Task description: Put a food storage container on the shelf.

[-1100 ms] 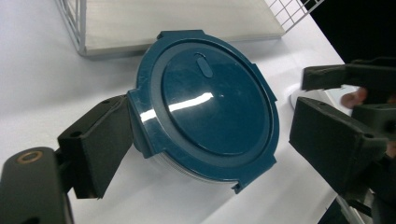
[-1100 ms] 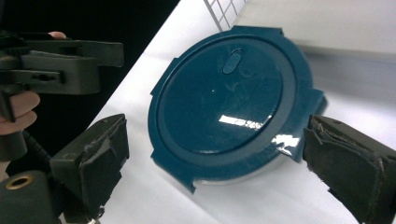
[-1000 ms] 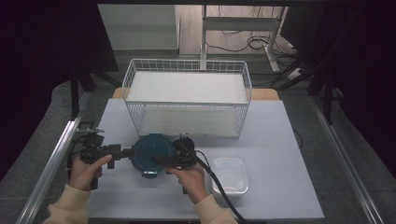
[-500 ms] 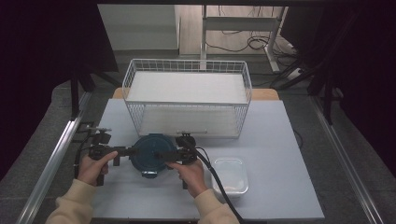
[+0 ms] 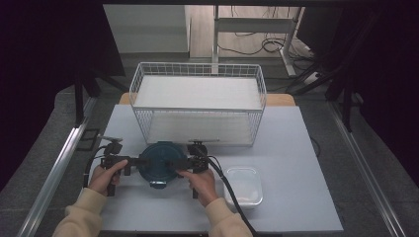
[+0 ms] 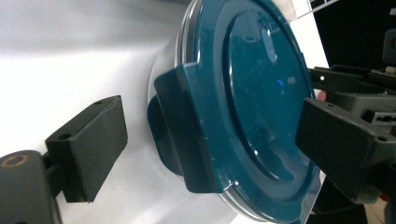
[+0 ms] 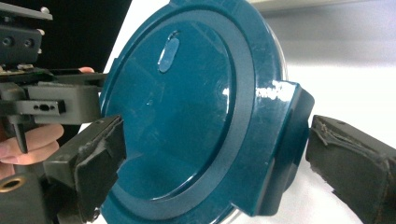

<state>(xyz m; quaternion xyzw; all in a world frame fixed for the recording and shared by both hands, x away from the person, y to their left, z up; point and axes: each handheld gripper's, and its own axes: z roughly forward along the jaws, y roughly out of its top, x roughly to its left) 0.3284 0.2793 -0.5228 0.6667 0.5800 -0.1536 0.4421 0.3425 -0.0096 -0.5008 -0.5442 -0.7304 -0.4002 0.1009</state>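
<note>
- Both grippers flank the teal lid (image 5: pixel 159 162), lower left of the high view: left gripper (image 5: pixel 129 162) at its left edge, right gripper (image 5: pixel 184 163) at its right.
- Jaws of each stand apart around a lid tab (image 6: pixel 187 135), not clamped.
- Basket (image 5: pixel 197 106) stands behind; clear tub (image 5: pixel 243 185) sits lower right.

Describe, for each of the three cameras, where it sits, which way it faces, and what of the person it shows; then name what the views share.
High view: above the person's side, looking forward and down on the table and basket; both forearms, left hand and right hand show.
Left gripper view: on the left gripper, looking along its jaws, which straddle a latch on the lid.
Right gripper view: on the right gripper, looking along its jaws at the lid; the other hand's fingers show.
Shared: all three show the teal lid.
</note>
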